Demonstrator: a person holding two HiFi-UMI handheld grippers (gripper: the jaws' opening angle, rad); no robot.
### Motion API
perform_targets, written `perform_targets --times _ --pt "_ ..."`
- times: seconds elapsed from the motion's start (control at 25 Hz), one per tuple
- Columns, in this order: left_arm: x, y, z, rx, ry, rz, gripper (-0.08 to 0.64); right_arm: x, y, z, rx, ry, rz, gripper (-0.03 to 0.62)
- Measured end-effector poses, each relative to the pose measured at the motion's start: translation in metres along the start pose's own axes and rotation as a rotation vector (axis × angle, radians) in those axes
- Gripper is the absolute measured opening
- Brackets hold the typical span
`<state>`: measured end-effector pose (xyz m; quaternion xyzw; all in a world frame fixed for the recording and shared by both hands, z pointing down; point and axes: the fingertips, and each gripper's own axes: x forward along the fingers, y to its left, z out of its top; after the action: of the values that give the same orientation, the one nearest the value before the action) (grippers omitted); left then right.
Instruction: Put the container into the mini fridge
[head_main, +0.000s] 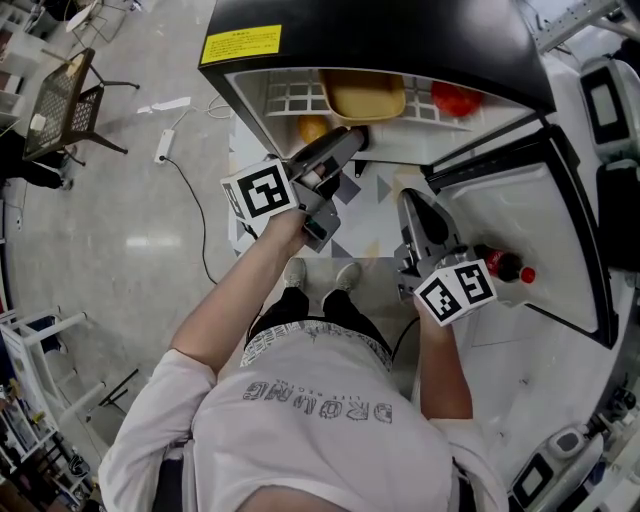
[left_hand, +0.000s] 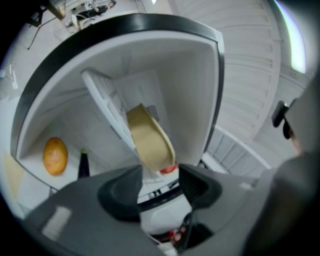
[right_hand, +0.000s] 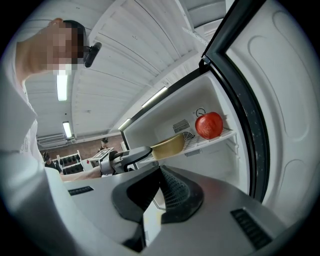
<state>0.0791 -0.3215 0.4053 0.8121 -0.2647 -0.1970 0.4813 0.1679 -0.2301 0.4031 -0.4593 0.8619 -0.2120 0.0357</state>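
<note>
Sitting container (head_main: 365, 95) at shelf (head_main: 290, 98) front edge

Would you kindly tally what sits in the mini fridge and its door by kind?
Container: 1
Fruit: 2, red fruit, orange fruit
Bottle: 1, in the door
Small dark item: 1
Total: 5

The fridge (head_main: 400, 30) stands open, black on top, with a yellow label (head_main: 241, 43) near its left corner. On its wire shelf (head_main: 290, 97) sit a tan container (head_main: 365, 95) and a tomato (head_main: 455, 98); an orange (head_main: 312, 127) lies under the shelf. The left gripper (head_main: 352, 137) reaches into the fridge's mouth, its tip just below the container. The right gripper (head_main: 410, 200) hangs in front of the fridge, beside its open door (head_main: 520, 210), which holds a red-capped bottle (head_main: 503, 266).
</note>
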Motion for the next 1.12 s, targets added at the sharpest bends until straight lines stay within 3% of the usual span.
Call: perform_targets --times 0.08,0.2,0.52,0.88,1.12 --pt "-0.002 -0.003 -0.006 0.028 0.031 -0.01 0.218 0.0 0.001 0.001 -0.004 -0.004 -0.004 0.001" --pt "-0.005 -0.011 -0.011 0.133 0.075 -0.022 0.212 0.0 0.004 0.003 -0.01 -0.013 -0.013 0.001" --pt "-0.026 -0.026 -0.009 0.388 0.115 -0.016 0.092 -0.001 0.018 0.014 -0.036 -0.049 -0.027 0.0" --pt "-0.049 -0.043 0.001 0.558 0.108 -0.026 0.014 -0.003 0.036 0.027 -0.07 -0.085 -0.038 0.0" --pt "-0.061 -0.057 0.005 0.617 0.112 -0.045 0.008 -0.004 0.047 0.036 -0.085 -0.112 -0.041 0.0"
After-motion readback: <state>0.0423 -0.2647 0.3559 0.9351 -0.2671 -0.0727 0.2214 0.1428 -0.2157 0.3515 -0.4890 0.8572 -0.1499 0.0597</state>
